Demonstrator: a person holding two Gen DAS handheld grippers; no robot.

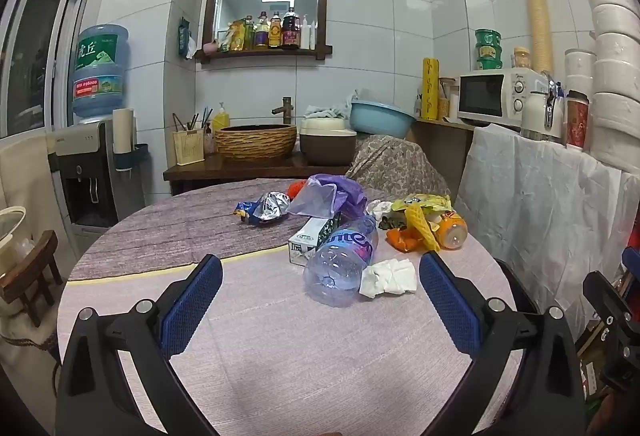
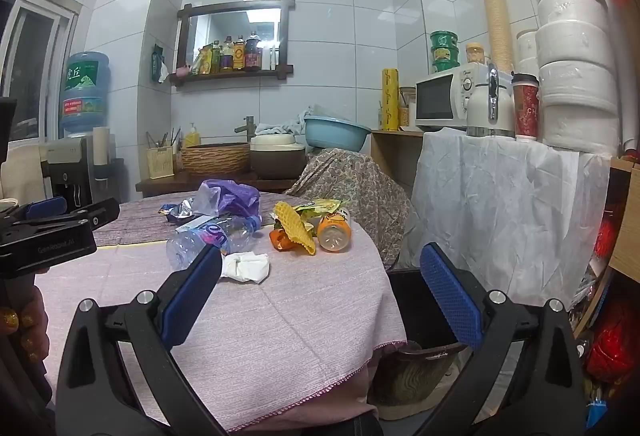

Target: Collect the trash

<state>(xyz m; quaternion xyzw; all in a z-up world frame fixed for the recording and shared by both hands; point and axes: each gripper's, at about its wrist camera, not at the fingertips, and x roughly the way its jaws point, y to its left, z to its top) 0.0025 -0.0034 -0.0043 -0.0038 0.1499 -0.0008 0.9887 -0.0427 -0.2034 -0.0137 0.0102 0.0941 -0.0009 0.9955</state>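
Observation:
A round table with a pale cloth holds a heap of trash. A clear plastic bottle lies on its side, with a crumpled white tissue against it. Behind are a white carton, a purple bag, a foil wrapper, a yellow wrapper and an orange bottle. My left gripper is open just short of the clear bottle, holding nothing. My right gripper is open and empty over the table's right edge, short of the tissue and orange bottle.
A dark bin stands on the floor by the table's right edge. A cloth-covered chair is behind the table. A white-draped counter with a microwave is to the right, a water dispenser to the left.

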